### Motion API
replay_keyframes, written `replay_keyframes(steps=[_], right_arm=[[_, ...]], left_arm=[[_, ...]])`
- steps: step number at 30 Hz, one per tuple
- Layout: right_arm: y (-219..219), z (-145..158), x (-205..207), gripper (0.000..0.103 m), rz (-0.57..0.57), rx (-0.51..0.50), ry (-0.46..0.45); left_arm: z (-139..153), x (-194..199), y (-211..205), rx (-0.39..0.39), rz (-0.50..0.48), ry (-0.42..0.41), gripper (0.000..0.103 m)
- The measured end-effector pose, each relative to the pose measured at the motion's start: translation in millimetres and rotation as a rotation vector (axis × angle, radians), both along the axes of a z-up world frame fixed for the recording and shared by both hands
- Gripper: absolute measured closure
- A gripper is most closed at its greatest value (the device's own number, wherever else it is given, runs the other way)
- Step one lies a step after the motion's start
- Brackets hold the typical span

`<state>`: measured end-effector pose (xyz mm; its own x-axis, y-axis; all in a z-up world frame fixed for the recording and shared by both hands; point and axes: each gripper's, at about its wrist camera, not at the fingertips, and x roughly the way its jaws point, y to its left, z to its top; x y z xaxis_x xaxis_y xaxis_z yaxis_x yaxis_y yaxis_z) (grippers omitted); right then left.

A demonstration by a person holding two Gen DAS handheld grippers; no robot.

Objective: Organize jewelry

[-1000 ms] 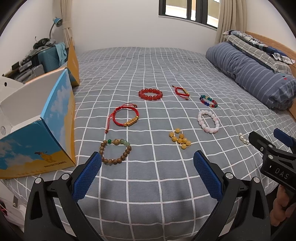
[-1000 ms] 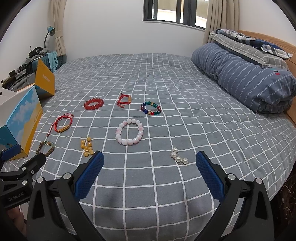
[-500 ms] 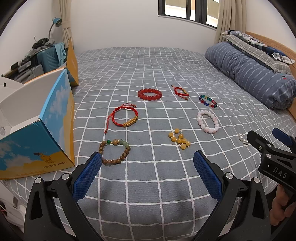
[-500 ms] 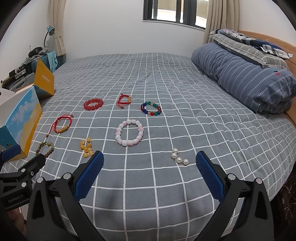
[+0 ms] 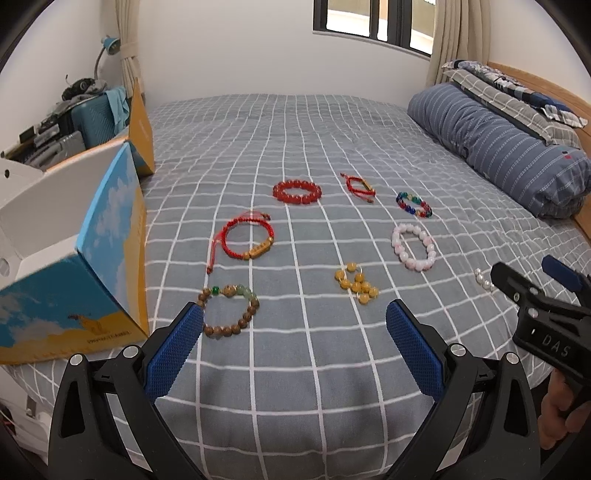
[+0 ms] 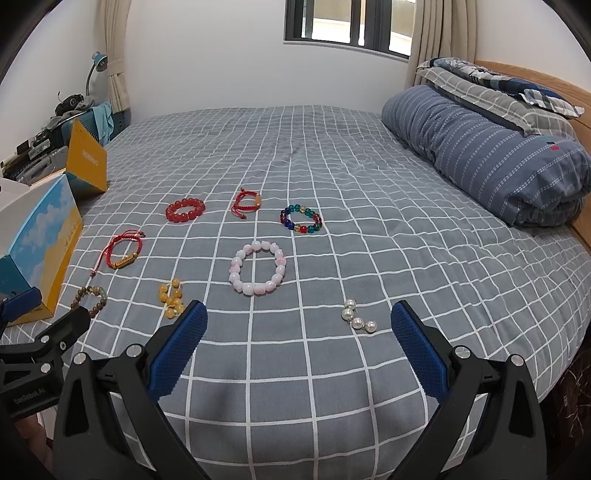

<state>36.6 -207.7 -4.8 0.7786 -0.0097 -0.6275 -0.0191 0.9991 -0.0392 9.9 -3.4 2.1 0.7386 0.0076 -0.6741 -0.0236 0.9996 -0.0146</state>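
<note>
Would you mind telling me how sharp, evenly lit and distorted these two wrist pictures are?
Left wrist view: fisheye bends the grey checked bedspread grid; soft even light, no glare; the blue-and-yellow cardboard box at the left edge looks slightly smeared. Right wrist view: same curvature, dark corner vignette; the pink bead bracelet is crisp, and the window is bright.

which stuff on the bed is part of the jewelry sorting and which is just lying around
Part of the job: red bead bracelet, two red cord bracelets, multicolour bracelet, pink bracelet, wooden bracelet, yellow beads, pearls, open box.

Just there: rolled duvet, pillows.
</note>
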Motion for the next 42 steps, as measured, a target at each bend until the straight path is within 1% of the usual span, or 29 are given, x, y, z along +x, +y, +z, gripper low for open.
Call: replay_keyframes(steps=[8,12,14,19,23,27,31,33,35,37,41,42], right_arm=[[5,7,23,0.007,-0.001,-0.017,0.022],[5,4,43,0.007,-0.010,-0.010,0.050],[6,0,54,0.007,-0.013,-0.014,0.068],[12,-13,86,0.007,-0.017,-0.033,0.116],[13,-25,109,0.007,-0.020,-0.035,0.156],[15,-37,131,0.008,-0.027,-0.028,0.202],[17,-49,147,0.013,-0.027,0.002,0.254],[20,-55,151,0.016,-0.024,0.003,0.277],[23,-59,154,0.020,-0.027,0.001,0.306],[25,-62,156,0.026,-0.020,0.008,0.336],[26,-62,155,0.034,-0.024,0.028,0.338],[27,-63,156,0.039,-0.020,0.027,0.345]], left_arm=[[13,25,3,0.007,0.008,0.009,0.006],[14,47,9,0.001,0.020,0.021,0.006],[12,60,12,0.001,0.023,0.031,0.006],[-5,99,24,0.000,0.038,0.083,0.006],[-20,128,39,-0.041,0.042,0.144,0.006],[-30,149,54,-0.074,0.061,0.178,0.006],[-41,166,61,-0.059,0.078,0.217,0.006],[-44,170,63,-0.062,0.071,0.233,0.006],[-49,175,61,-0.047,0.051,0.252,0.006],[-54,179,61,-0.032,0.041,0.270,0.006],[-61,184,59,-0.021,0.023,0.301,0.006],[-63,185,58,-0.012,0.018,0.306,0.006]])
